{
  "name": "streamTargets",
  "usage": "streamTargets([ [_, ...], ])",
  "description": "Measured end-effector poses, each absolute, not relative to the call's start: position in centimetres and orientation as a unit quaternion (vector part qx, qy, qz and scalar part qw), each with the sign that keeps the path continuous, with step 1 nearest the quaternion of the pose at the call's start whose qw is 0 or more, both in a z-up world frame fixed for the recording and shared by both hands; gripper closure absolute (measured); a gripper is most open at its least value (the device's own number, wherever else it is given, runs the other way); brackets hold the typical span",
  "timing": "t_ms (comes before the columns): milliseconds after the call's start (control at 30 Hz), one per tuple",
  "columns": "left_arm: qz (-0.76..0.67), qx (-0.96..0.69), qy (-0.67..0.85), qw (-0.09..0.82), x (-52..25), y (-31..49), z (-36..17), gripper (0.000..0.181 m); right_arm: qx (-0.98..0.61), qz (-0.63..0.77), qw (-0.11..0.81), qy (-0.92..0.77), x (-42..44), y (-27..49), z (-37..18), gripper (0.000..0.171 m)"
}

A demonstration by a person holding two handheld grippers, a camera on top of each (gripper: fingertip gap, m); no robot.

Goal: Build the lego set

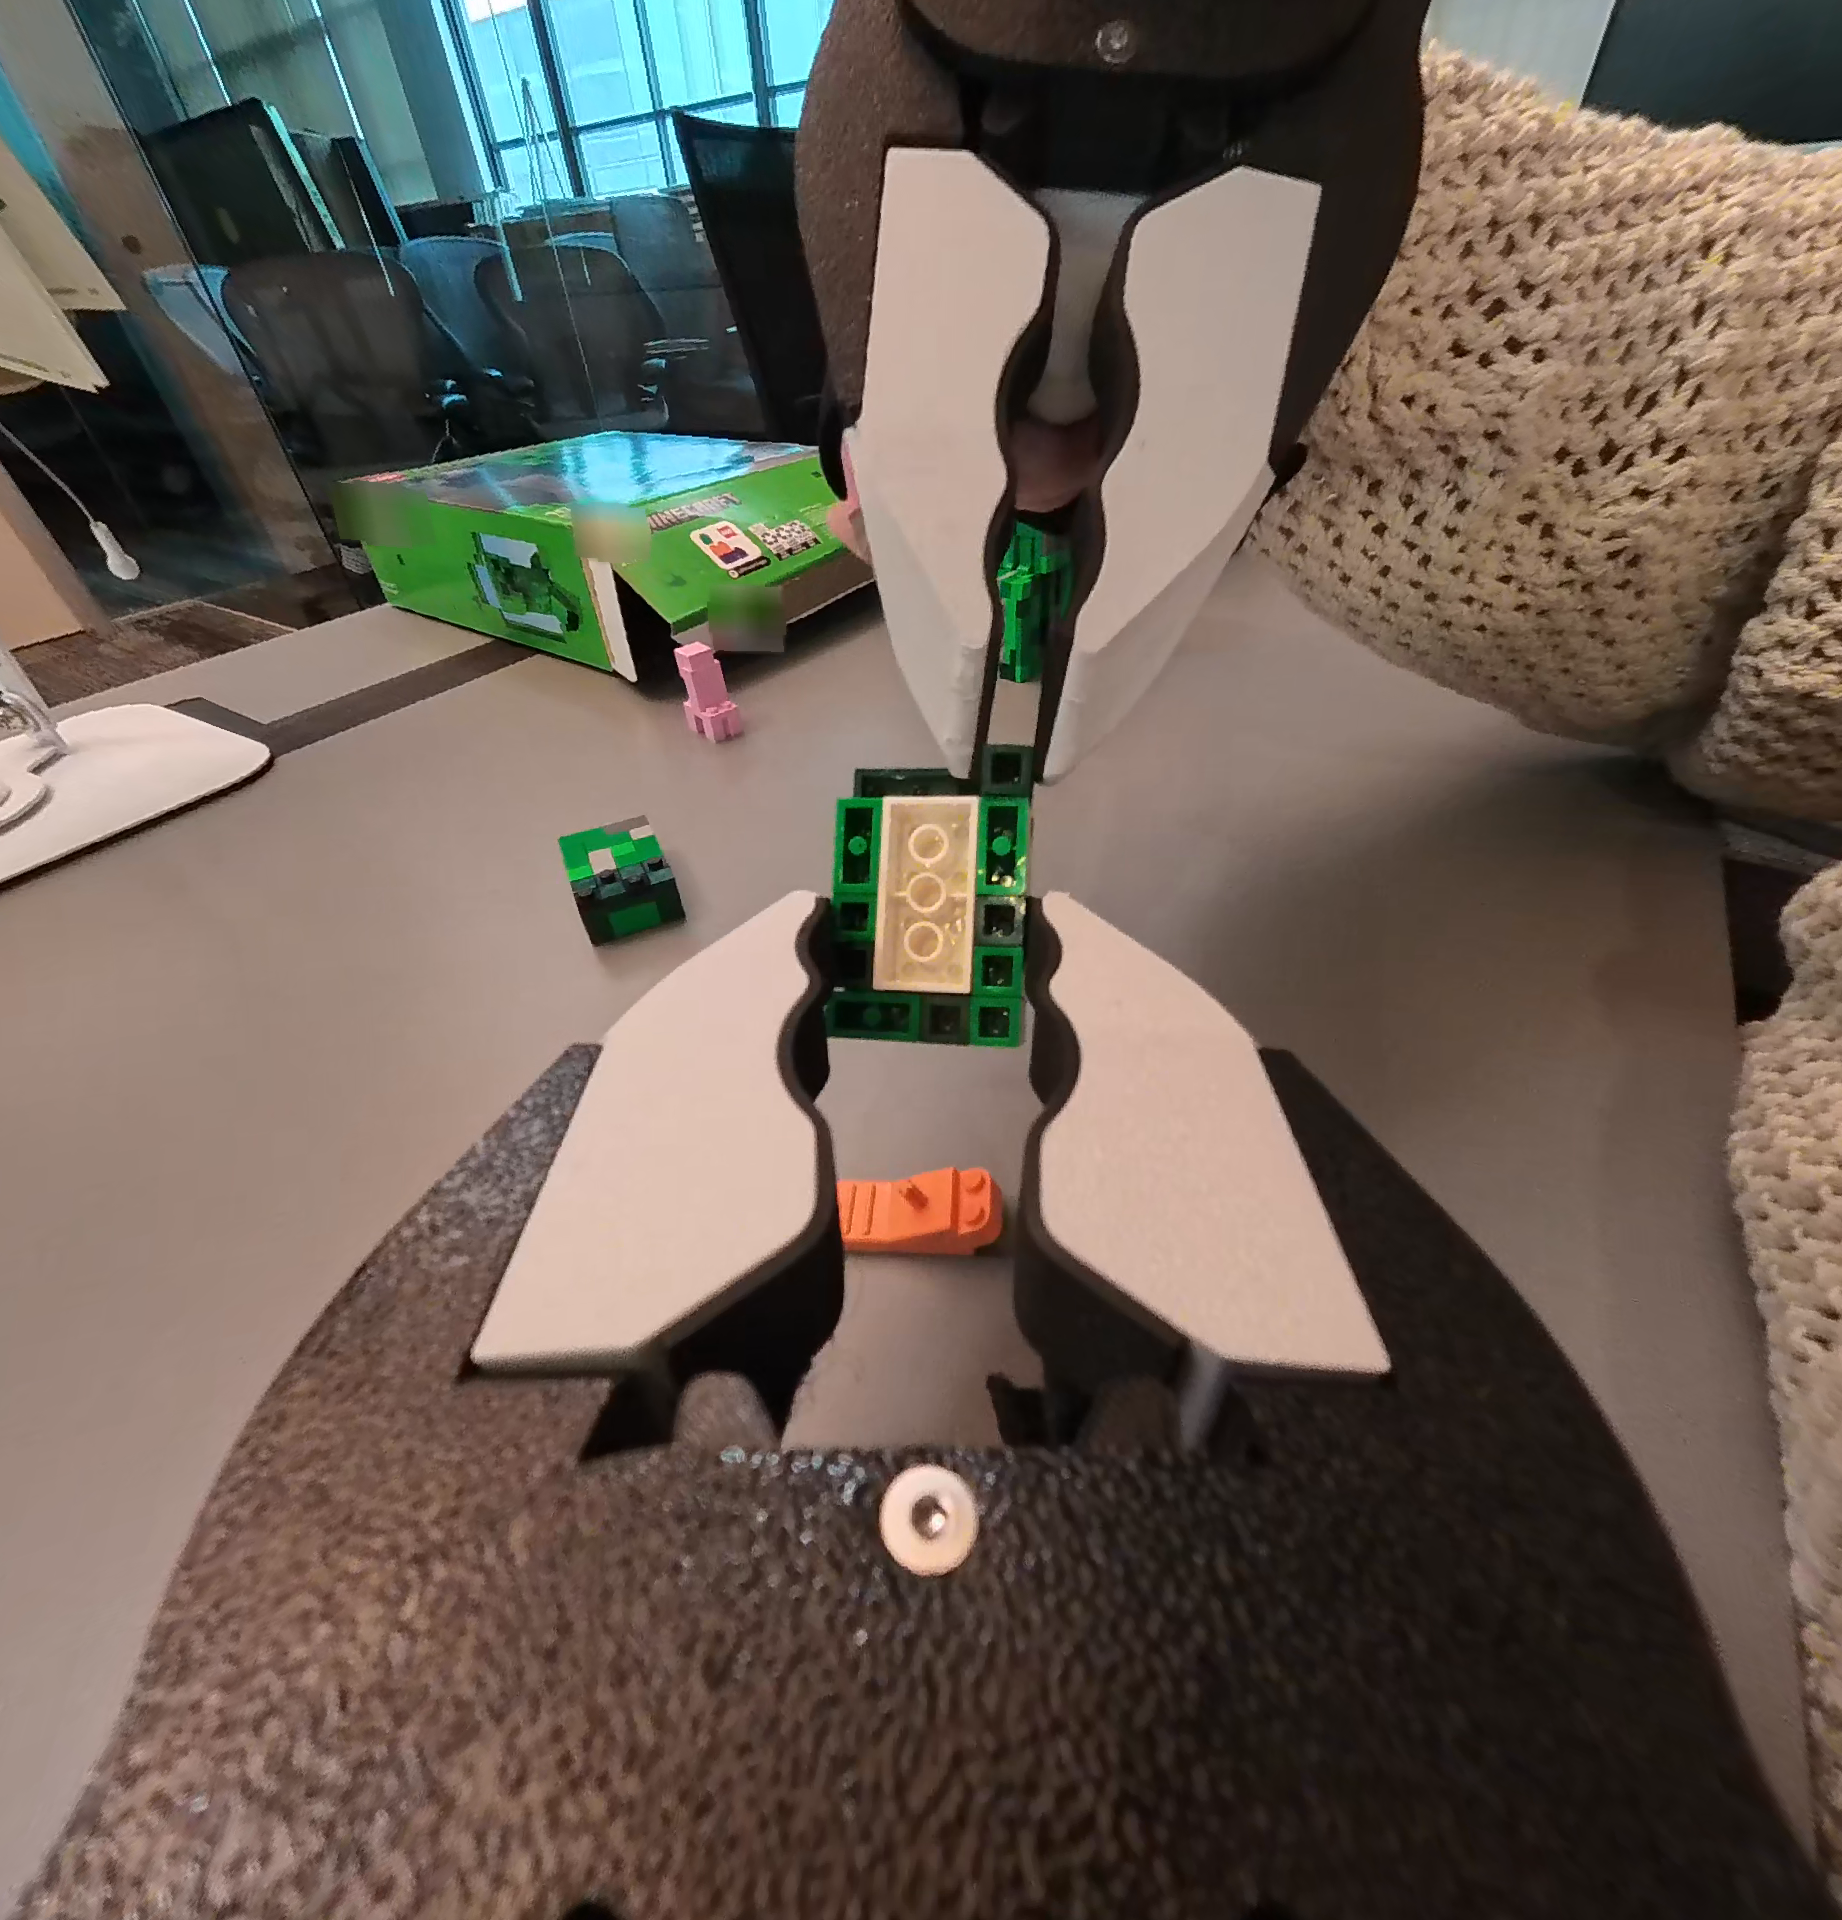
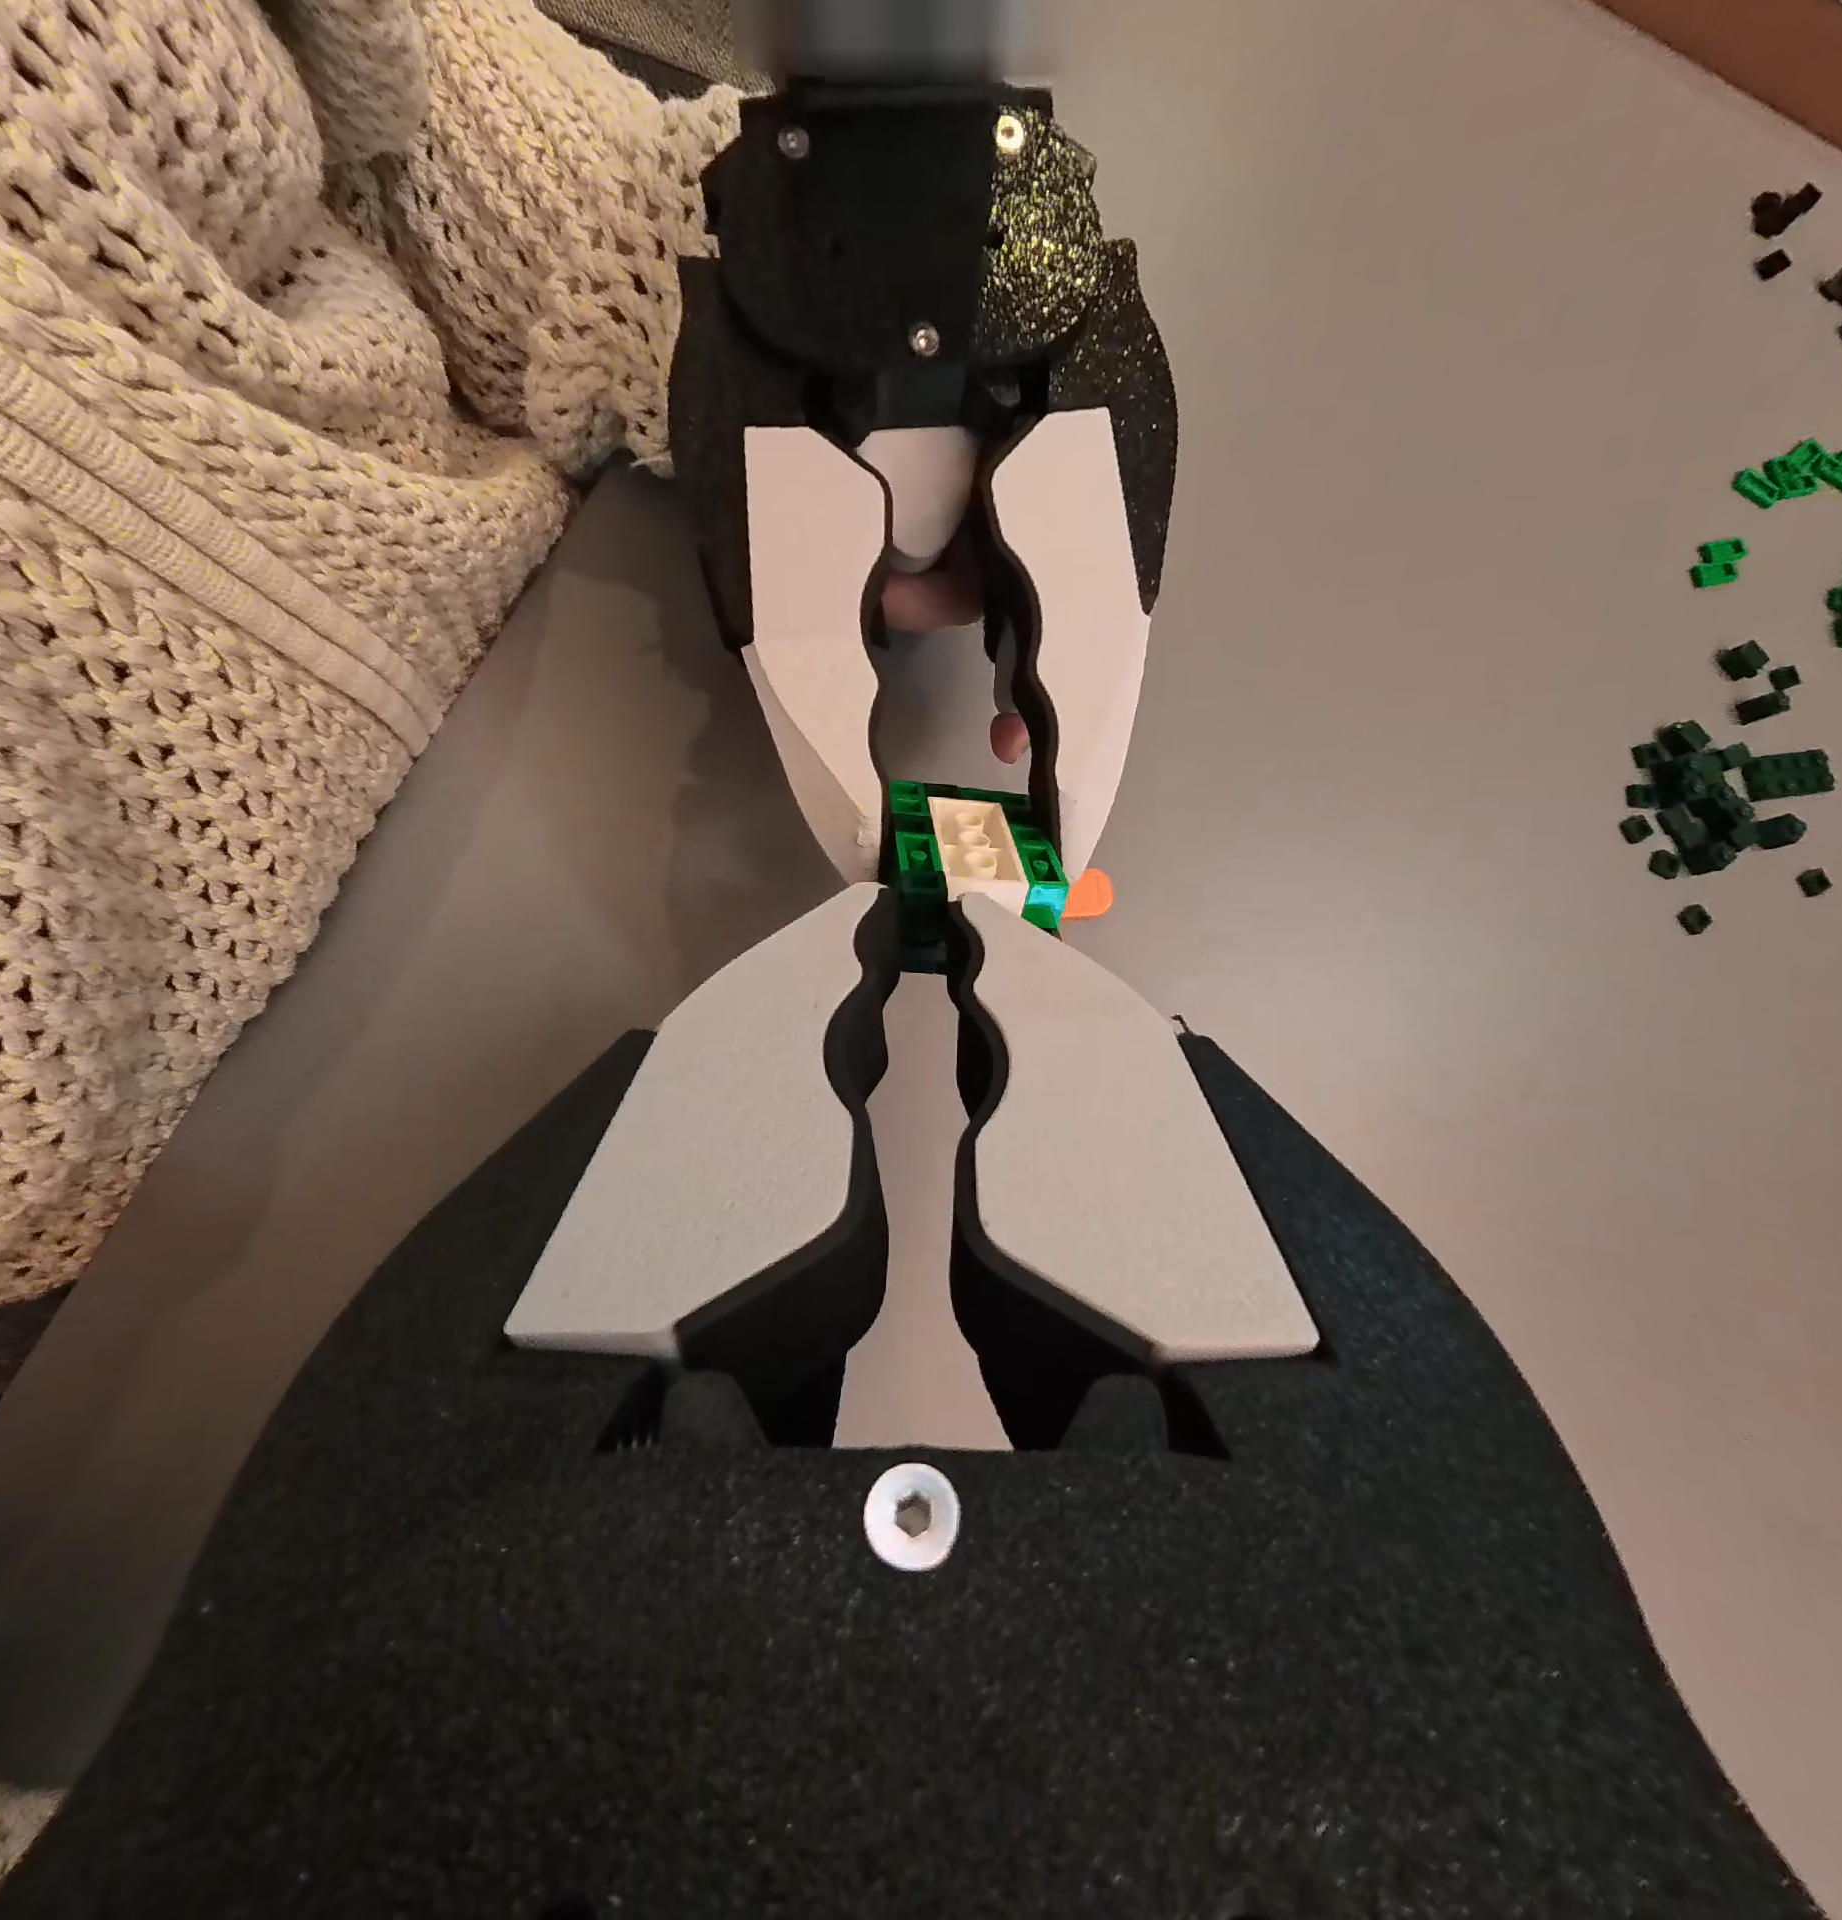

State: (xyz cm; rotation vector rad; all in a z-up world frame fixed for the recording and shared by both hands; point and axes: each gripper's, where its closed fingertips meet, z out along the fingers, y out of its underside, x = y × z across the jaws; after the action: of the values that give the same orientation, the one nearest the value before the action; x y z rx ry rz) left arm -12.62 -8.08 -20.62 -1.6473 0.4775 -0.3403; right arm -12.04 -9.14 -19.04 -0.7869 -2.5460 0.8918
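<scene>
The grey table carries a green set box toward its far edge; its printing I leave unread. Mid-table, the green block lies between the left tool, clamped across its near end, and the right tool, closed on a dark stud at its far end, long axis running tool to tool. An orange separator lies just behind the left tips. Loose bricks sit to the right.
</scene>
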Motion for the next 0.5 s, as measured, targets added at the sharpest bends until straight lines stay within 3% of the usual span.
streamTargets([
  [500, -0.157, -0.727, 0.208, 0.636, -12.61, -7.99, -20.71, 0.145, -0.281, 0.305, 0.172, -0.893, -12.12, -8.84, -19.34, 0.162],
])
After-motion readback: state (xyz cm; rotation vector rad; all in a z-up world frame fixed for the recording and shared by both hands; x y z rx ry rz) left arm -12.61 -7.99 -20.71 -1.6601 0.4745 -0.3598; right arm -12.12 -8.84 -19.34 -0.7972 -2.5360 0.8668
